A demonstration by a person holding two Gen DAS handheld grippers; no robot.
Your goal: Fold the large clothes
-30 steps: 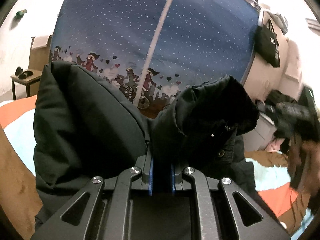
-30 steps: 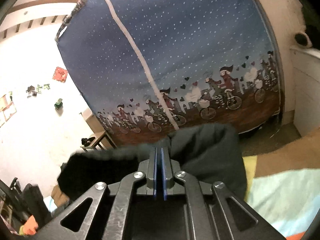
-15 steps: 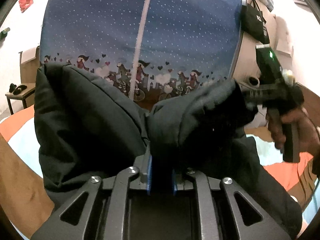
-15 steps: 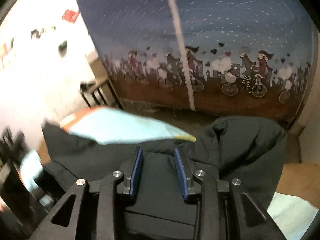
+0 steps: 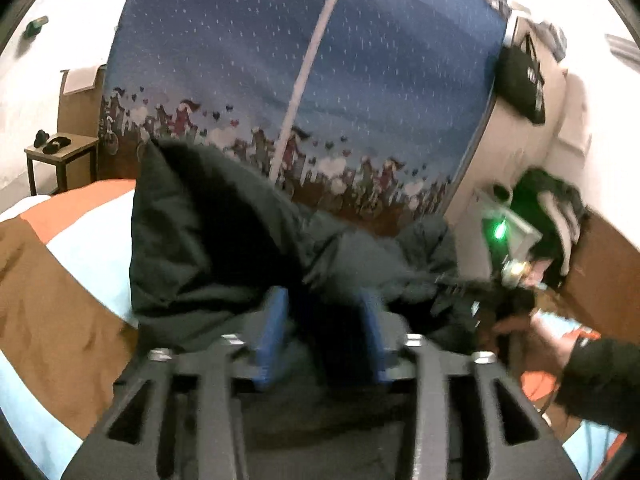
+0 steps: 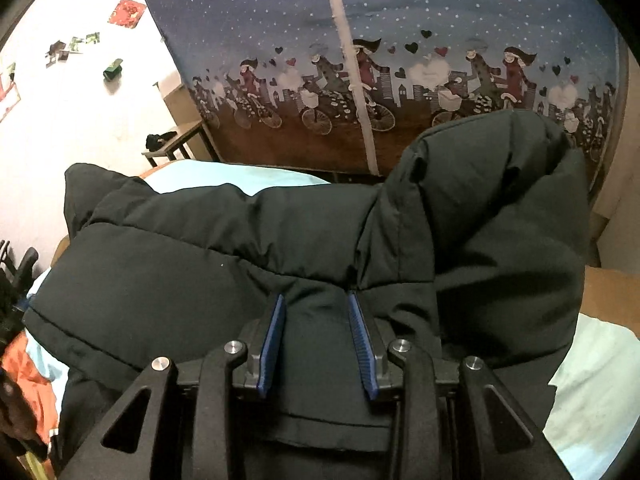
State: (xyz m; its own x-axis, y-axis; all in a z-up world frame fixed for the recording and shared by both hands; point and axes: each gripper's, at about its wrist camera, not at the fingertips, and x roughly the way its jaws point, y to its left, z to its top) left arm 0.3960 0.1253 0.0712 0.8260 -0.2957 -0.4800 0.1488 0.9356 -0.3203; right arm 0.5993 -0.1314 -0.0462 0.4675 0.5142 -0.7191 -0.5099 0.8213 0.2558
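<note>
A large black padded jacket lies bunched on the bed, with one puffed part standing up at the right. My right gripper is low over it, jaws apart. Its fingertips dig into the padded cloth, and a ridge of it lies between the blue pads unsqueezed. In the left wrist view the jacket rises in a dark heap ahead. My left gripper is blurred and its jaws are opening. Black cloth sits loose between its pads.
The bed cover has orange, light blue and brown bands. A blue curtain with cyclists hangs behind the bed. A small table stands at the left wall. A hand in a dark sleeve holds the other gripper at the right.
Both grippers were shut on the raised jacket. The right one let go first and sank onto it as it fell to the bed. The left jaws have just spread apart.
</note>
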